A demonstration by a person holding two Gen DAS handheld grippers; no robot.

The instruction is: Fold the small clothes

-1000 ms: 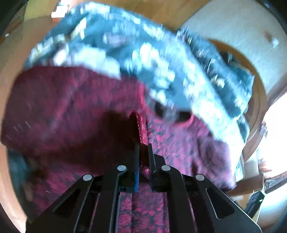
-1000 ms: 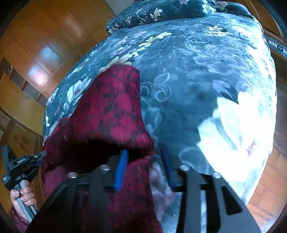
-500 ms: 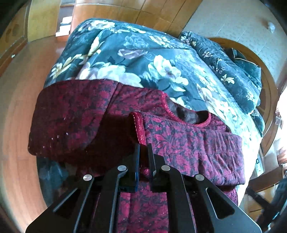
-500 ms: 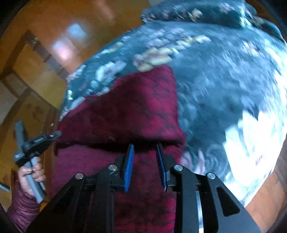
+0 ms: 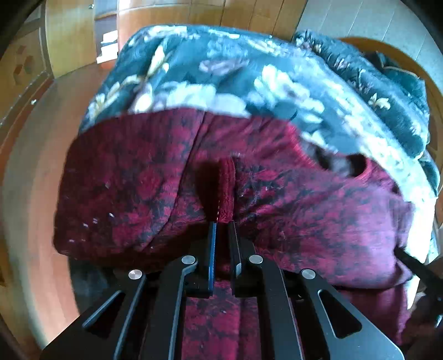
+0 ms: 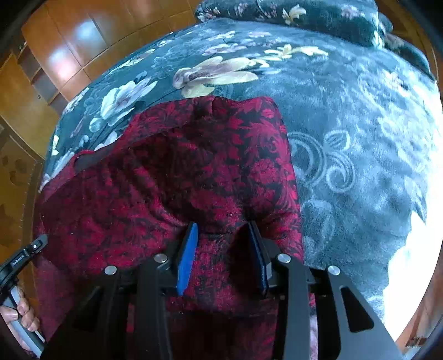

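Note:
A small red-and-black flowered padded garment (image 5: pixel 138 191) lies on a dark flowered bedspread (image 5: pixel 221 69), its neck opening at the right. My left gripper (image 5: pixel 223 225) is shut on a red ribbed edge (image 5: pixel 227 188) of the garment, held just above the cloth. In the right wrist view the garment (image 6: pixel 180 171) has one side folded over itself. My right gripper (image 6: pixel 224 232) sits low over that fold with its jaws opening; cloth lies between the blue pads (image 6: pixel 188 257), and they no longer pinch it. The left gripper (image 6: pixel 25 257) shows at that view's left edge in a hand (image 6: pixel 19 313).
The bedspread (image 6: pixel 346 138) stretches far to the right of the garment. A matching pillow (image 6: pixel 290 16) lies at the head by a curved wooden headboard (image 5: pixel 387 47). Wooden floor (image 5: pixel 30 180) and wooden cabinets (image 6: pixel 69 41) lie beyond the bed's left edge.
My left gripper has sunk toward the garment, still holding the red edge. My right gripper has carried its fold across onto the garment, and its jaws have spread apart.

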